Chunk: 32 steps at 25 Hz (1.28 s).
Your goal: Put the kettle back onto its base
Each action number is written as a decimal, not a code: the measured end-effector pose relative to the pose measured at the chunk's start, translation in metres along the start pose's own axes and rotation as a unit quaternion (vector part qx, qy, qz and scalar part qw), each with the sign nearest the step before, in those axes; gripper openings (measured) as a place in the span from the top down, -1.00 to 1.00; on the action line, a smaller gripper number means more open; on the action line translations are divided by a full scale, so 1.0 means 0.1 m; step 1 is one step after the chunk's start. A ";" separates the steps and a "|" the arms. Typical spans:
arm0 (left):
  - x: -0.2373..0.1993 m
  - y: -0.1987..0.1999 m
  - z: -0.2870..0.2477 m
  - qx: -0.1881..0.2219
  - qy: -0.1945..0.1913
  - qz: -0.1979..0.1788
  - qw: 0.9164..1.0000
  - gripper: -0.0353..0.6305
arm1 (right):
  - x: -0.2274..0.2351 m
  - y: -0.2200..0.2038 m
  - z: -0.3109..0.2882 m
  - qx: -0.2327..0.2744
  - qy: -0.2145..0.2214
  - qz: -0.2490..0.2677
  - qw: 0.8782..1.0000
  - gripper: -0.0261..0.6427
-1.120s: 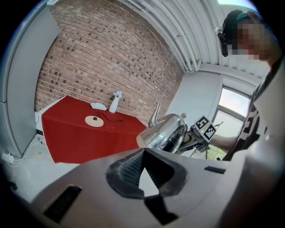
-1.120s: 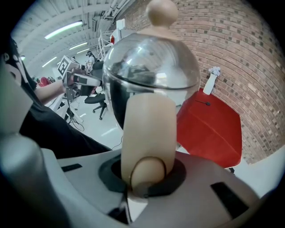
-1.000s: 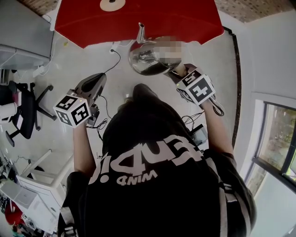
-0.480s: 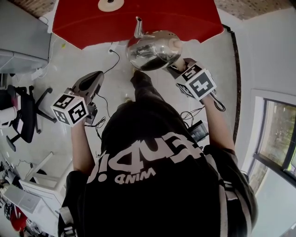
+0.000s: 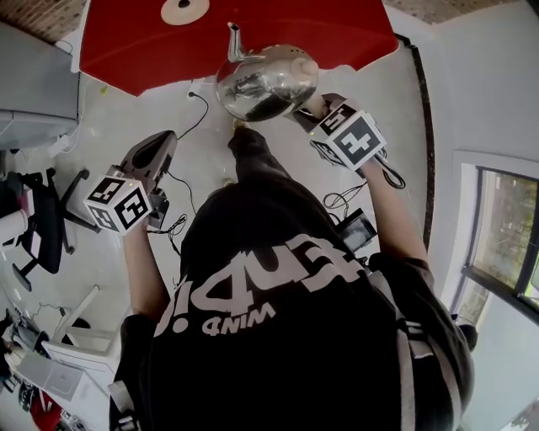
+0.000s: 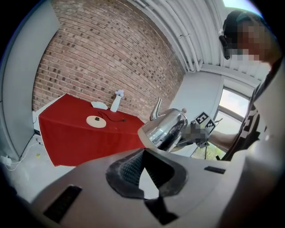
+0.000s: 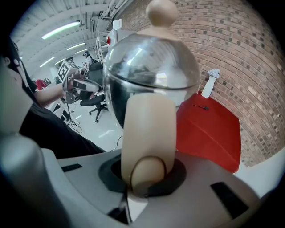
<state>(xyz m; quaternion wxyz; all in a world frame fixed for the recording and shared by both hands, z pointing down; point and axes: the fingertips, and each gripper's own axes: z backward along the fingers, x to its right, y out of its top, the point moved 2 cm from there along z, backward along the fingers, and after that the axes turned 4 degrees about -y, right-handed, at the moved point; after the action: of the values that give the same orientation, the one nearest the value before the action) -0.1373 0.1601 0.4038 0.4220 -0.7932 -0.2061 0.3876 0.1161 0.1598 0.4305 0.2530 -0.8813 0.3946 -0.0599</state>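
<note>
A shiny steel kettle (image 5: 263, 82) with a beige handle (image 7: 147, 129) and knob hangs in the air at the near edge of the red-covered table (image 5: 278, 25). My right gripper (image 5: 310, 106) is shut on the handle, and the jaws clamp its lower end (image 7: 144, 171). The round beige base (image 5: 179, 10) lies on the red cloth, far left of the kettle, with its cable trailing behind (image 6: 95, 121). My left gripper (image 5: 162, 145) hovers over the floor to the left, jaws together, holding nothing (image 6: 144, 156). From that gripper's view the kettle (image 6: 167, 129) shows at right.
A white spray bottle (image 6: 118, 100) stands at the table's back edge against the brick wall. Cables and a plug (image 5: 195, 101) lie on the pale floor. Office chairs (image 5: 42, 210) and white furniture stand at left, a window (image 5: 505, 244) at right.
In the head view the kettle and the right gripper have drifted up and left, now overlapping the red table's edge. The whole view has shifted too. Both grips look unchanged.
</note>
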 end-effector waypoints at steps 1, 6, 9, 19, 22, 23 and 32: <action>-0.01 0.01 -0.01 -0.001 -0.002 0.000 1.000 0.87 | 0.01 0.01 -0.01 -0.002 0.000 0.000 1.000 0.74; -0.28 0.24 -0.19 -0.006 0.003 0.006 1.000 0.87 | 0.32 0.29 -0.19 -0.002 0.010 0.000 1.000 0.73; -0.44 0.37 -0.30 -0.005 0.009 0.010 1.000 0.87 | 0.49 0.43 -0.29 -0.004 0.014 0.006 1.000 0.73; -0.75 0.68 -0.52 -0.008 0.007 0.012 1.000 0.87 | 0.79 0.79 -0.51 -0.002 0.021 0.010 1.000 0.73; -0.87 0.85 -0.62 -0.007 0.010 0.013 1.000 0.87 | 0.96 0.95 -0.57 -0.002 0.025 0.012 1.000 0.73; -0.93 0.92 -0.67 -0.007 0.012 0.014 1.000 0.87 | 1.04 1.01 -0.60 -0.002 0.027 0.014 1.000 0.73; -1.25 1.34 -1.09 -0.004 0.025 0.028 0.999 0.87 | 1.60 1.36 -0.81 -0.006 0.049 0.029 0.998 0.73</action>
<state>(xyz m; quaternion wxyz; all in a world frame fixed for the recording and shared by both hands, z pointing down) -0.1280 -0.0523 0.3851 0.4127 -0.8100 -0.1752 0.3779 0.1101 -0.0645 0.4183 0.2297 -0.8670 0.4324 -0.0930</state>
